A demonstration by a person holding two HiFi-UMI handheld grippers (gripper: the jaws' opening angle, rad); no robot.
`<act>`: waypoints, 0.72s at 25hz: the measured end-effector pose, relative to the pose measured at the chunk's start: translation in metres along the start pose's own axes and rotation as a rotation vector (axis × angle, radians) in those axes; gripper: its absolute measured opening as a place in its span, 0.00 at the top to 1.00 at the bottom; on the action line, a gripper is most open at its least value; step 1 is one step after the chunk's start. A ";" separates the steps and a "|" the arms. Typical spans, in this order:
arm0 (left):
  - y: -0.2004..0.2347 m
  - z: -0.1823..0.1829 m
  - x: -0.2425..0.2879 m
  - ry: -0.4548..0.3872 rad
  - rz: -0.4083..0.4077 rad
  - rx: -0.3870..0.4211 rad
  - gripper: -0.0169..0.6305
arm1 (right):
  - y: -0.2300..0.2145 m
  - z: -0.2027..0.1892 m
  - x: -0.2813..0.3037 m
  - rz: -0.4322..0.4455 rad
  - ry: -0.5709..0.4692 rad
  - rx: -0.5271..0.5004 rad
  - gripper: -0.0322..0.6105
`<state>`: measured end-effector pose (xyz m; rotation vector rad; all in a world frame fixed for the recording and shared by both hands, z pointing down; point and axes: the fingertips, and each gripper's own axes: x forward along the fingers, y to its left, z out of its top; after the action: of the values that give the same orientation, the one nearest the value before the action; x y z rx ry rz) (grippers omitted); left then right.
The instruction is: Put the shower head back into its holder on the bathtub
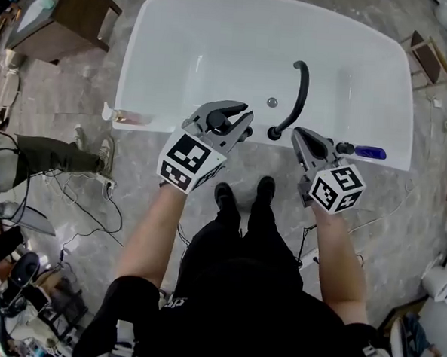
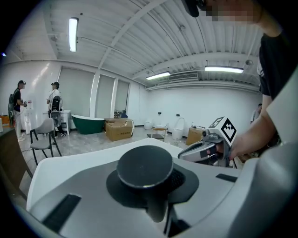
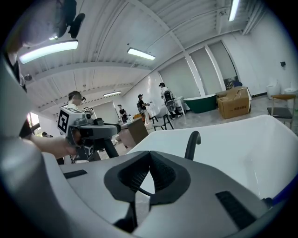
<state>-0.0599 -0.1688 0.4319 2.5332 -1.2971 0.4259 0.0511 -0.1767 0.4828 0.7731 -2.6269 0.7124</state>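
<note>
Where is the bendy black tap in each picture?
Head view: the black tap curves over the white bathtub from its near rim, right of centre.
Left gripper view: not in it.
Right gripper view: near the centre, rising from the tub's rim.
Shared landmark: the white bathtub, seen in all three views.

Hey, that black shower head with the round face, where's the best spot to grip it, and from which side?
Probably the narrow stem just under the round face, coming across it from the side, as the left gripper holds it. The shower head ends in a wide, flat disc that the jaws could slip on, while the stem fits between them.
</note>
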 end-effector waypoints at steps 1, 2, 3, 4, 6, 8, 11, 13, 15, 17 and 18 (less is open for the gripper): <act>0.000 -0.004 0.007 0.005 0.008 -0.008 0.88 | -0.005 -0.003 -0.002 0.006 0.001 0.010 0.93; 0.001 -0.009 0.014 0.009 0.017 -0.019 0.88 | -0.010 -0.007 -0.004 0.011 0.005 0.019 0.93; 0.002 -0.014 0.020 0.015 0.026 -0.029 0.87 | -0.014 -0.011 -0.006 0.015 0.010 0.027 0.93; 0.003 -0.019 0.027 0.022 0.034 -0.036 0.87 | -0.019 -0.014 -0.007 0.016 0.015 0.034 0.93; 0.003 -0.027 0.039 0.039 0.054 -0.027 0.87 | -0.030 -0.019 -0.012 0.017 0.022 0.049 0.93; 0.001 -0.037 0.052 0.067 0.075 0.002 0.87 | -0.041 -0.024 -0.018 0.017 0.027 0.067 0.93; 0.002 -0.059 0.072 0.107 0.101 -0.008 0.87 | -0.055 -0.030 -0.024 0.018 0.033 0.087 0.93; 0.006 -0.074 0.082 0.124 0.132 -0.049 0.87 | -0.062 -0.032 -0.026 0.023 0.033 0.092 0.93; 0.012 -0.087 0.089 0.132 0.172 -0.085 0.87 | -0.068 -0.033 -0.027 0.029 0.033 0.098 0.93; 0.018 -0.098 0.096 0.131 0.207 -0.110 0.87 | -0.075 -0.035 -0.029 0.034 0.036 0.098 0.93; 0.021 -0.103 0.100 0.130 0.219 -0.118 0.87 | -0.079 -0.036 -0.029 0.034 0.038 0.094 0.93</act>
<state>-0.0353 -0.2177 0.5662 2.2376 -1.5080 0.5322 0.1252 -0.2023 0.5296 0.7341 -2.5939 0.8573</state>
